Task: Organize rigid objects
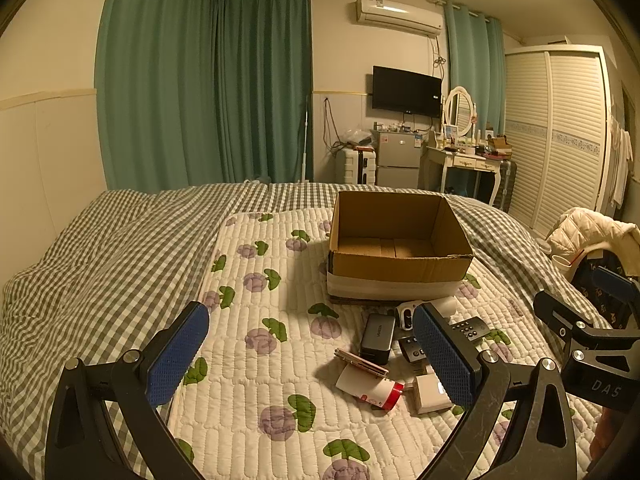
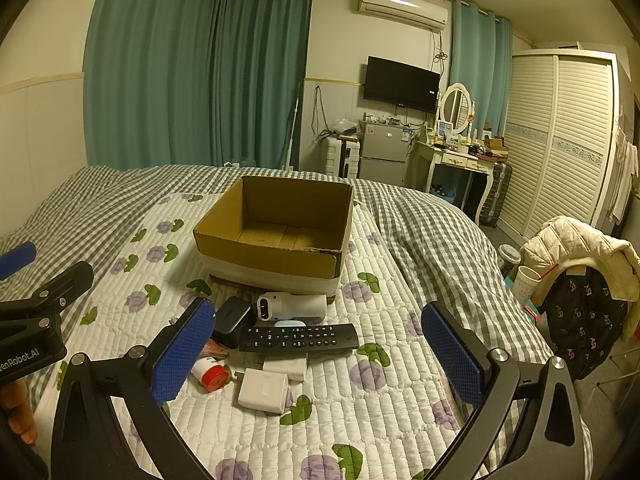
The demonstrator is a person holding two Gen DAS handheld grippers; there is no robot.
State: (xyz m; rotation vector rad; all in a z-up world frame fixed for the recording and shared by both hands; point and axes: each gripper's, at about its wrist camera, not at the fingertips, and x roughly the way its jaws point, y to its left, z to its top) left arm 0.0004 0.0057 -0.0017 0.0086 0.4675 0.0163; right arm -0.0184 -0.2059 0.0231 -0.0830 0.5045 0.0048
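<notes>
An open, empty cardboard box stands on the quilted floral pad on the bed. In front of it lie a black remote, a white handheld device, a dark grey power bank, a white charger, a white bottle with a red cap and a pink flat item. My left gripper is open and empty, above the pad left of the pile. My right gripper is open and empty, above the pile.
The floral pad lies on a grey checked bedspread. A chair with a cream jacket and a dark bag stands at the bed's right side. A dresser, a small fridge and a wardrobe stand beyond the bed.
</notes>
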